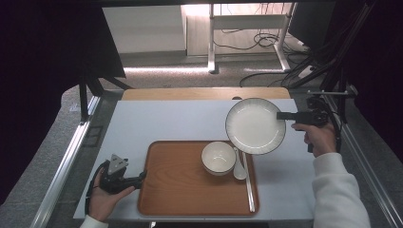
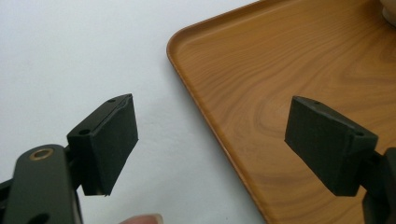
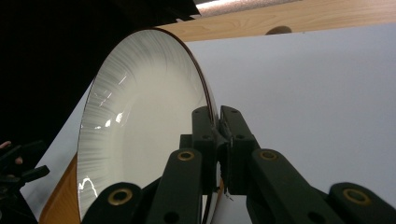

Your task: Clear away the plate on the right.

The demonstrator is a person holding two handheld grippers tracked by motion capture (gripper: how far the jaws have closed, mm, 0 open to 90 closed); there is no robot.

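A white plate (image 1: 254, 125) with a fine dark-lined rim hangs in the air over the tray's far right corner, held by its right edge in my right gripper (image 1: 280, 115). In the right gripper view the plate (image 3: 140, 126) stands on edge and the jaws of the right gripper (image 3: 218, 122) pinch its rim. On the wooden tray (image 1: 180, 190) sit a white bowl (image 1: 218, 157) and a white spoon (image 1: 238, 167) beside it. My left gripper (image 1: 140, 178) rests at the tray's left edge; its jaws stand wide apart, one over the tray (image 2: 261, 93) and one over the white table (image 2: 70, 56).
A chopstick-like rod (image 1: 249, 183) lies along the tray's right side. A wooden strip (image 1: 204, 93) runs along the white table's far edge. Metal rails (image 1: 66, 161) flank the table, and a stand with cables (image 1: 328, 95) rises at the right rear.
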